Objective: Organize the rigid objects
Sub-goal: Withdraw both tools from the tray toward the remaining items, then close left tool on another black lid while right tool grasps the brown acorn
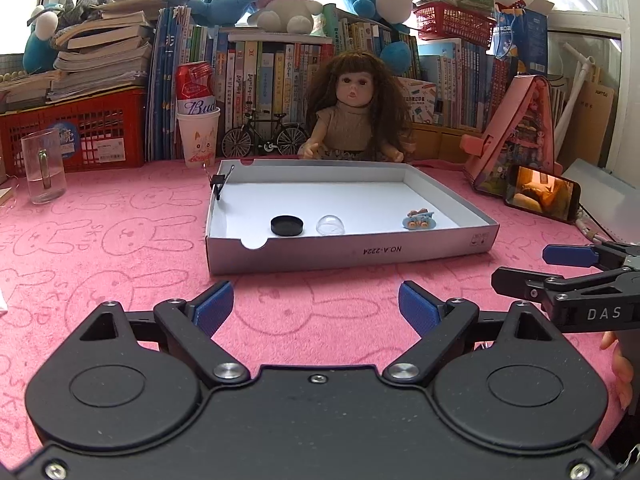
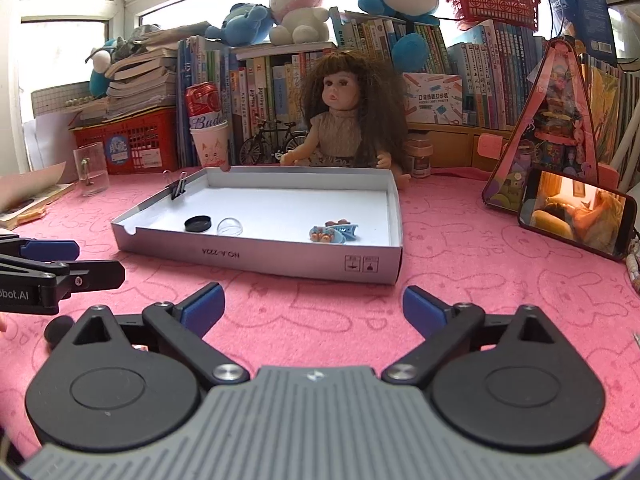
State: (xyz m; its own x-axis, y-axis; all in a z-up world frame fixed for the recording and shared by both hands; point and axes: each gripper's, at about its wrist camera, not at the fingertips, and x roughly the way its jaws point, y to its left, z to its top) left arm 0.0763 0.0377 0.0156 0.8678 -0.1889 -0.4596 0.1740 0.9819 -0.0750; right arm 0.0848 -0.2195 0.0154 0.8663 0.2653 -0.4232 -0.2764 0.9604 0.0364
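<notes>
Both my left gripper (image 1: 316, 304) and right gripper (image 2: 314, 306) spread, empty; black lid (image 1: 287, 225), clear dome (image 1: 330, 225), hair clip (image 1: 419, 219) already along box (image 1: 352, 254) near edge, binder clip (image 1: 219, 181) on its left wall, looks nearly done.

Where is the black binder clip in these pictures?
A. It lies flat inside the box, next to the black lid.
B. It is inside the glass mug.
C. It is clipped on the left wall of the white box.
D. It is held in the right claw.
C: the black binder clip grips the left wall of the white box, with its wire handles up.
</notes>
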